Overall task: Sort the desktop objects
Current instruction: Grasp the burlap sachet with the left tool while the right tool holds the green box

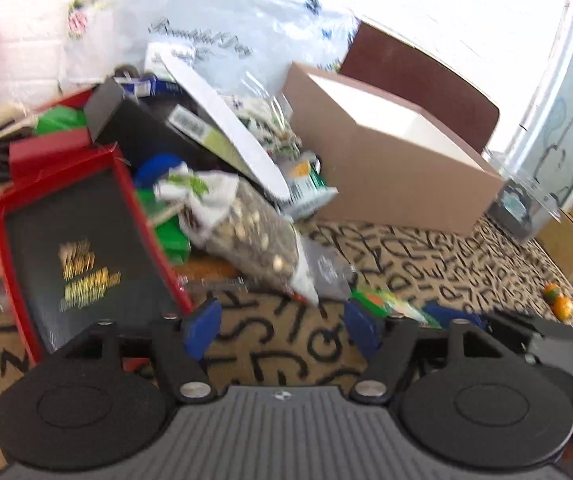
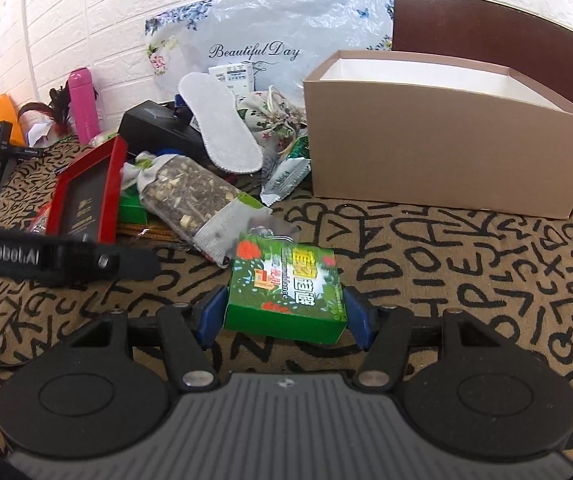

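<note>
In the right wrist view, my right gripper [image 2: 284, 316] is shut on a green printed carton [image 2: 286, 284], its blue pads [image 2: 210, 316] pressing both sides just above the lettered tablecloth [image 2: 446, 280]. An open brown cardboard box [image 2: 446, 152] stands behind and to the right, its white inside showing. My left gripper [image 1: 282, 330] is open with only tablecloth between its blue fingers. Ahead of it lies a pile holding a red-framed black case [image 1: 82, 264] and a clear bag of dried herbs [image 1: 254, 240]. The brown box [image 1: 390, 168] is to its right.
The pile [image 2: 190, 192] also holds a white insole [image 2: 218, 124], a floral pouch [image 2: 274, 120] and a black box [image 2: 154, 128]. A "Beautiful Day" plastic bag [image 2: 270, 40] leans on the wall. A pink bottle [image 2: 82, 100] stands far left. Two small oranges [image 1: 558, 300] lie right.
</note>
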